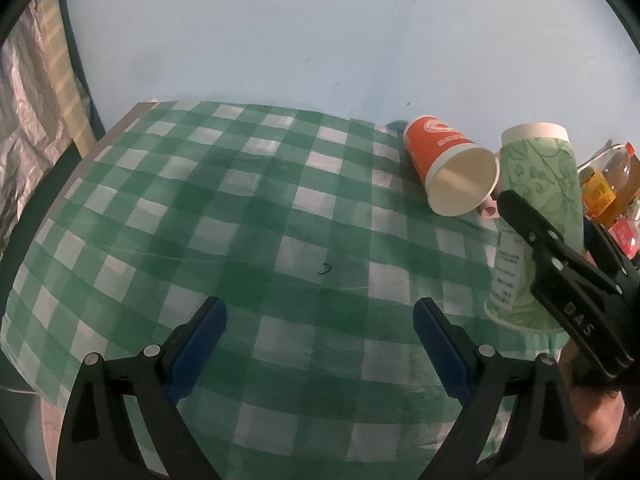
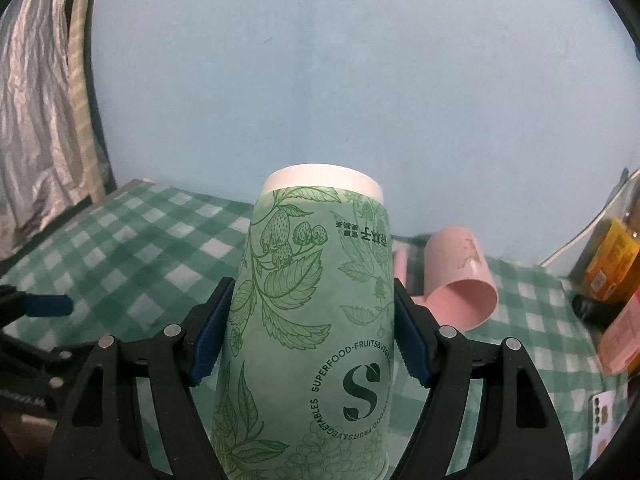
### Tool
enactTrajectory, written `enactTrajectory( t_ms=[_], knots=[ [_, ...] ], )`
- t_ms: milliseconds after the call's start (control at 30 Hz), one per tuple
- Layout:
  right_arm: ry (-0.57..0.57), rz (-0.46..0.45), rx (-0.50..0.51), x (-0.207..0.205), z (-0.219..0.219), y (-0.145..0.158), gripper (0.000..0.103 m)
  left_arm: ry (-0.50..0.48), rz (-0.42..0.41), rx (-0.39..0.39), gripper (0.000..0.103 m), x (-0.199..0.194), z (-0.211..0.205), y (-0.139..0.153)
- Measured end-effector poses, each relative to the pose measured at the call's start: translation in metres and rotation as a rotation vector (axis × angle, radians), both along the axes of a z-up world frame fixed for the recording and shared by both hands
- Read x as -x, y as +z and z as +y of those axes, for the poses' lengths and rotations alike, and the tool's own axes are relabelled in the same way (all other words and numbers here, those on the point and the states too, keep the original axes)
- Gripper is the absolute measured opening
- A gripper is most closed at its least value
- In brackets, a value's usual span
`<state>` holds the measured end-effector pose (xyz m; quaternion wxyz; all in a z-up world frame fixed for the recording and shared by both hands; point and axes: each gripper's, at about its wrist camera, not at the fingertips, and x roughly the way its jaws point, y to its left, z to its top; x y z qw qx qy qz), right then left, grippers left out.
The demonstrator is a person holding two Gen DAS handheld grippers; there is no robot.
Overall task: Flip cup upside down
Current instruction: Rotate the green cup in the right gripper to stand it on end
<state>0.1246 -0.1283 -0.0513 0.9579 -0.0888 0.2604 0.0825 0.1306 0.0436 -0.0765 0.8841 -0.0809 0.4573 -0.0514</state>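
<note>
A green printed paper cup stands upside down, white base up and rim down, between the blue pads of my right gripper, which is shut on its sides. In the left wrist view the same green cup is at the right, with its rim at or just above the green checked cloth; the right gripper's black finger crosses it. My left gripper is open and empty over the cloth, left of the cup.
An orange paper cup lies on its side behind the green cup. A pink cup lies on its side at the right. Bottles and packets crowd the right edge. A pale blue wall is behind the table.
</note>
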Motion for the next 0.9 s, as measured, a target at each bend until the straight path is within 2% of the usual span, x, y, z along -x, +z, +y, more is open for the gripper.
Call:
enactTrajectory(
  t_ms=[333,733,900],
  knots=[
    [0.014,0.044,0.045,0.000,0.005,-0.021,0.075,0.010,0.011,0.007,0.096,-0.001,0.005,-0.004],
    [0.018,-0.012,-0.029,0.051,-0.019,-0.021,0.075,0.009,0.009,0.013,0.096,0.005,0.008,-0.005],
    [0.017,0.009,-0.055,0.069,-0.025,-0.032,0.075,0.008,0.010,0.022,0.096,0.010,0.008,-0.006]
  ],
)
